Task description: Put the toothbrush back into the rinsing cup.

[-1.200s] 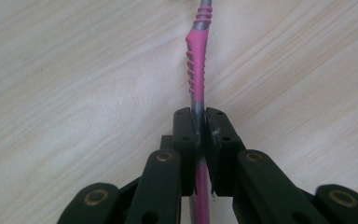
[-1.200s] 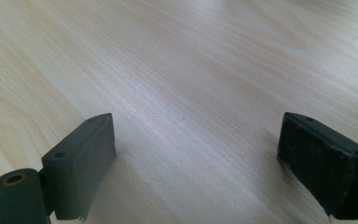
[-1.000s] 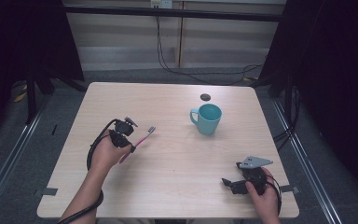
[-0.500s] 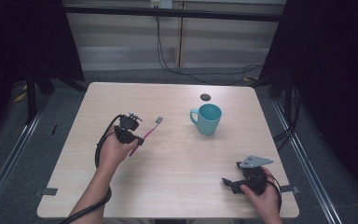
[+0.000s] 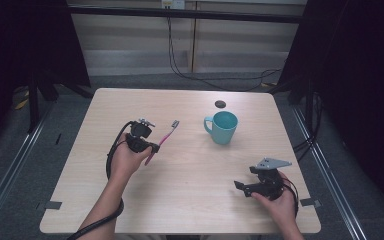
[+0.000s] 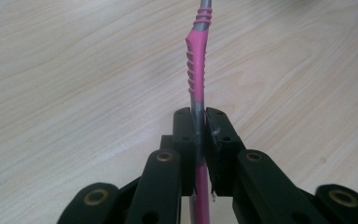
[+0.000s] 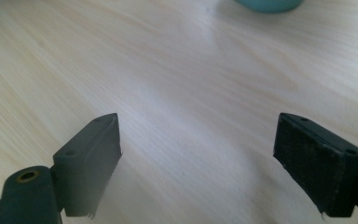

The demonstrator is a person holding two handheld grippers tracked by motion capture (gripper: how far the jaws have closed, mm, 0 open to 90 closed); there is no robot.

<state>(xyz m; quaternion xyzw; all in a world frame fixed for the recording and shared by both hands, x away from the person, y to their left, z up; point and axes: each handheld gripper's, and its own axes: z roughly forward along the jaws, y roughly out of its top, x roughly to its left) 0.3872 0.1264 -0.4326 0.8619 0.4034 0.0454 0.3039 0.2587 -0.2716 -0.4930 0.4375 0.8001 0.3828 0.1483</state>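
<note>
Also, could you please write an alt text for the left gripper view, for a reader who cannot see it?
The left gripper has its two black fingers shut on a pink and grey toothbrush, whose handle runs up and away from the camera. Behind it is a light wooden table.

The table (image 5: pixel 190 170) is pale wood with a fine, wavy grain. The toothbrush (image 5: pixel 161 141) is bright pink; in the left gripper view its handle (image 6: pixel 196 60) is pink with grey showing through in narrow ribbed bands, and grey again at the neck. The mug (image 5: pixel 223 127) is teal, inside and out. A small round dark disc (image 5: pixel 220 104) lies on the wood. Both grippers, left (image 5: pixel 150 148) and right (image 5: pixel 242 187), are black, with brass-coloured rivets at the joints; the right one carries a grey plate (image 5: pixel 272 163). The cables are black. The floor around the table is grey.
</note>
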